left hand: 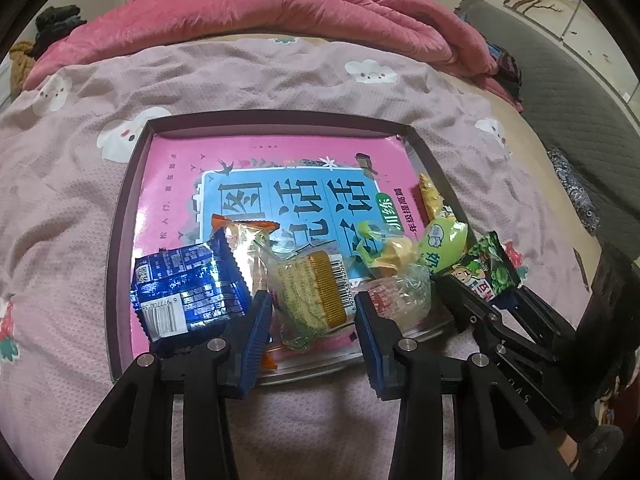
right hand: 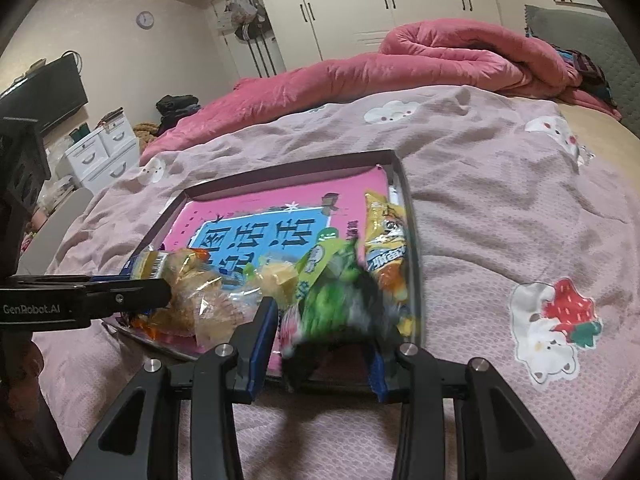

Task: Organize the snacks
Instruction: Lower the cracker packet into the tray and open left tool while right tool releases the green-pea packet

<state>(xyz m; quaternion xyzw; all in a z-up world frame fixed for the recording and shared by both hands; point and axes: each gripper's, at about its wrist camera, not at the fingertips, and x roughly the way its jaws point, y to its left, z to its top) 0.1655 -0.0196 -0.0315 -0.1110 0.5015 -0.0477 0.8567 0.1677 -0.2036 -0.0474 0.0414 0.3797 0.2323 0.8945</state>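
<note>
A dark-rimmed tray (left hand: 132, 184) lies on the bed with a pink book (left hand: 240, 160) inside it. Snacks are piled at its near edge. My left gripper (left hand: 312, 304) is shut on a clear-wrapped cake with a gold barcode label (left hand: 320, 292). Beside it lie a blue packet (left hand: 188, 292), a light green packet (left hand: 440, 244) and a yellow packet (left hand: 430, 196). My right gripper (right hand: 324, 328) is shut on a green snack packet (right hand: 340, 300), blurred, over the tray's near right corner. That packet (left hand: 492, 272) also shows in the left wrist view.
The bed is covered by a mauve sheet (right hand: 500, 208) with animal prints. A bunched pink quilt (left hand: 280, 12) lies behind the tray. A grey padded headboard (left hand: 560, 80) is on the right; white drawers (right hand: 104, 148) stand at the far left.
</note>
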